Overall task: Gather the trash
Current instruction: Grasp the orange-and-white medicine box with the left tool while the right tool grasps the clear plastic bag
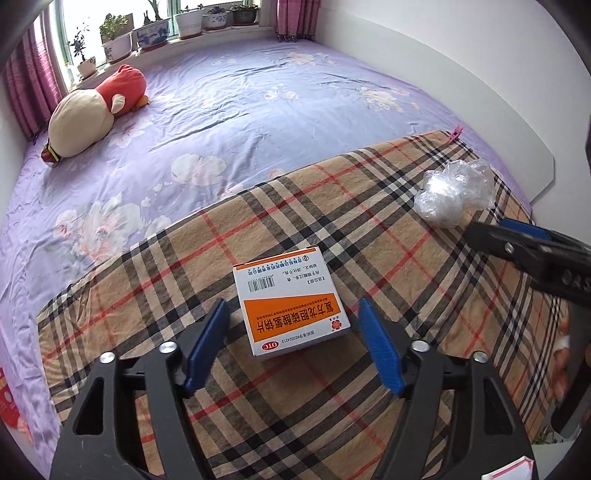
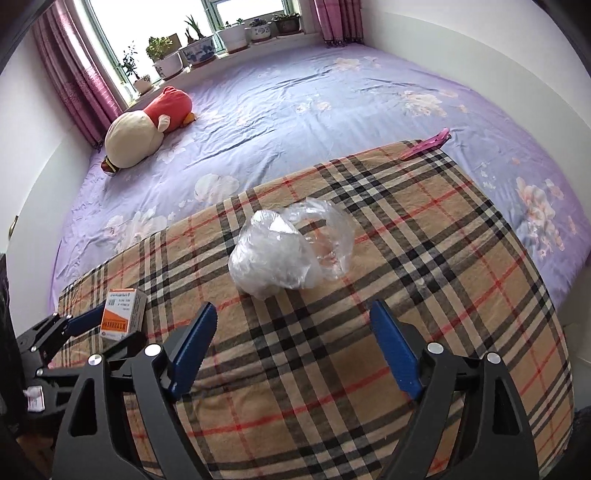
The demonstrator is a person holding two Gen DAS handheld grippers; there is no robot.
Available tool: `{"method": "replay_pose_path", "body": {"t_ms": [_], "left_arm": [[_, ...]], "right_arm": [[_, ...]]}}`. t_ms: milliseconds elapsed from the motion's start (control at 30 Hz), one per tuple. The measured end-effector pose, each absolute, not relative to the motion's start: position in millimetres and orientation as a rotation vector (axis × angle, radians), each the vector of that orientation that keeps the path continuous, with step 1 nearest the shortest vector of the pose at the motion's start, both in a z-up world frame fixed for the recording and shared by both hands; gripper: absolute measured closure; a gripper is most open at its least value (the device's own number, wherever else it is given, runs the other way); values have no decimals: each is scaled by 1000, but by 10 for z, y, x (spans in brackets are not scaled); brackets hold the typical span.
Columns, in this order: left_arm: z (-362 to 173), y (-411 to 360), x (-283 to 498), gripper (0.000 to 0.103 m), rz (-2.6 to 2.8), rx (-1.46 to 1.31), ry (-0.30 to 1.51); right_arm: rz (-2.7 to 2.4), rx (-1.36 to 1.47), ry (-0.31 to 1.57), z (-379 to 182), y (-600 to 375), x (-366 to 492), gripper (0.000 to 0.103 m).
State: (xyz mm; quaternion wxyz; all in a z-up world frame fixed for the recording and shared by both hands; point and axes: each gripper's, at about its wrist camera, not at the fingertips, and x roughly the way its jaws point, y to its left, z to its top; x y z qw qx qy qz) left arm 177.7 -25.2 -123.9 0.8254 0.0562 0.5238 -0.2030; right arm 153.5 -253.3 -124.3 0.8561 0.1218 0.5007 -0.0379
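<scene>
**Two grippers poised over the trash on the bed**

Here's the bedroom: a wide bed under a lilac floral sheet [image 1: 258, 110], a plaid cloth [image 2: 332, 350] spread across its near end, potted plants [image 1: 155, 29] along the windowsill, pink curtains [image 2: 74, 74] to either side. A red and cream plush toy [image 1: 92, 114] lies by the window, well apart from the action, and a pink clip [image 2: 428, 142] sits at the cloth's far corner.

On the plaid, two pieces of trash. The medicine box [image 1: 291, 302], orange and white, lies flat, and the left gripper [image 1: 291, 347] hangs right over it, pointing steeply down. Its jaws stand wide, blue pads either side of the box's near end and not touching it. Nothing held!

Off to the right, the crumpled plastic bag [image 2: 291, 251] lies just ahead of the right gripper [image 2: 293, 343], which also stands wide open and empty, with the bag beyond its fingertips, not between them.

So I'd call this the approach, with neither item collected yet. Next, the left gripper looks to need only a short drop and a squeeze across the box's narrow sides. The right has farther to go: forward and down, then a firm close, since thin plastic may slip or spring back. No bin is in sight from either view, so where the trash goes I can't tell.
</scene>
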Motion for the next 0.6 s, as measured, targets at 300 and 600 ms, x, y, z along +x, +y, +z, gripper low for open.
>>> {"method": "replay_pose_path", "body": {"t_ms": [300, 600], "left_arm": [[-1258, -249, 1795, 16, -416, 110, 1118], [-1253, -291, 1827, 24, -384, 123, 1116]], "right_arm": [[-106, 200, 1105, -1375, -2444, 1972, 11], [-56, 38, 1081, -1372, -2295, 2086, 52]]}}
